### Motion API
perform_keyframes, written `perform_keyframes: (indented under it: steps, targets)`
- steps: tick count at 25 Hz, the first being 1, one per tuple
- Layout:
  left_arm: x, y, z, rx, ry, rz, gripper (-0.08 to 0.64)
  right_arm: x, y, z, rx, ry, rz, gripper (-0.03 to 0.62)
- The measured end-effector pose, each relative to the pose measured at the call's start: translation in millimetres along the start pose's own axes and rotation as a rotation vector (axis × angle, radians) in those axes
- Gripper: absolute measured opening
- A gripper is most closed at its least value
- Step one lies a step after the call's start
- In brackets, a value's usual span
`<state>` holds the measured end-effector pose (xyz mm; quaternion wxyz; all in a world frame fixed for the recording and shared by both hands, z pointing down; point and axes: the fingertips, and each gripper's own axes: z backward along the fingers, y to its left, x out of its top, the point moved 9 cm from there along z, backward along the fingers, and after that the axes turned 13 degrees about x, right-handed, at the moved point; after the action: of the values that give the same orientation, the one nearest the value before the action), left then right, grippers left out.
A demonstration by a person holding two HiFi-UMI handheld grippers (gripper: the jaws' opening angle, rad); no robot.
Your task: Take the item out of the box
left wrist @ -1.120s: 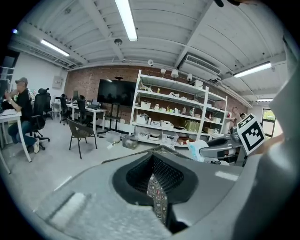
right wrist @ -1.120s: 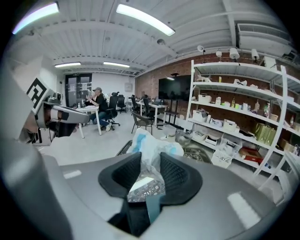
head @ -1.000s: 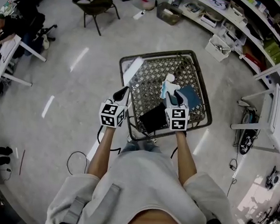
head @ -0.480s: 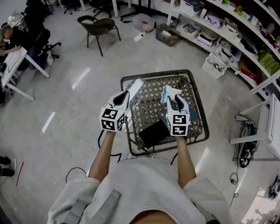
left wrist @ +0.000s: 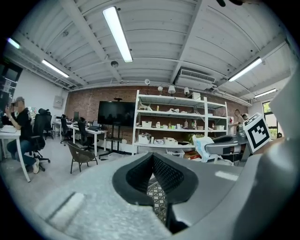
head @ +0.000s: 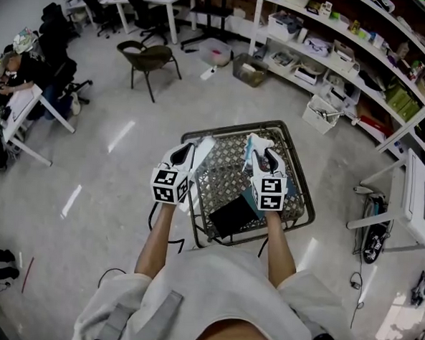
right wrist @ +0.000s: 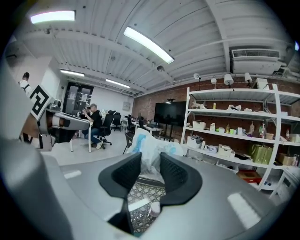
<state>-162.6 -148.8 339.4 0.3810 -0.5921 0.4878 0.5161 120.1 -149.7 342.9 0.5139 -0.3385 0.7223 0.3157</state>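
Surveyed from the head view: recorded a wire basket (head: pixel 223 175) standing on a pale floor (head: pixel 113 145) just ahead of the person, with both grippers held over it.

Found the right gripper (right wrist: pixel 150 160) clamped on a white and blue packet (right wrist: pixel 149 144) — crumpled plastic pinched between the two dark pads and bulging out beyond the tips. Placed the packet, per the head view, over the far right part of the basket, lifted clear of the mesh bottom. Could not settle whether above or below the level of the rim.

Found the left gripper (left wrist: pixel 153 158) with jaws together at the tips and nothing between them. Placed it over the left rim of the basket, apart from the packet and to its left.

Noted inside the basket:
- a flat black item (head: pixel 231 216) lying at the near side
- a teal item (head: pixel 248 198) just right of it, partly hidden under the right gripper
- a white strip (head: pixel 201 152) at the far left corner, beside the left gripper

Noted also, in the right gripper view, a small pale round thing (right wrist: pixel 154 209) on the mesh beneath the jaws.

Logged in the surroundings: a dark chair (head: pixel 149 56) far left of the basket, open shelving (head: pixel 349 52) along the far right, a white desk (head: pixel 30 104) at the far left.
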Motion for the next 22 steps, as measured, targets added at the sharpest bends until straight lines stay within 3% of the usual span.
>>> perform_keyframes:
  steps: [22]
  targets:
    - [-4,6,-5,0.01,-0.003,0.008,0.003,-4,6,-6,-0.002,-0.003,-0.002,0.126]
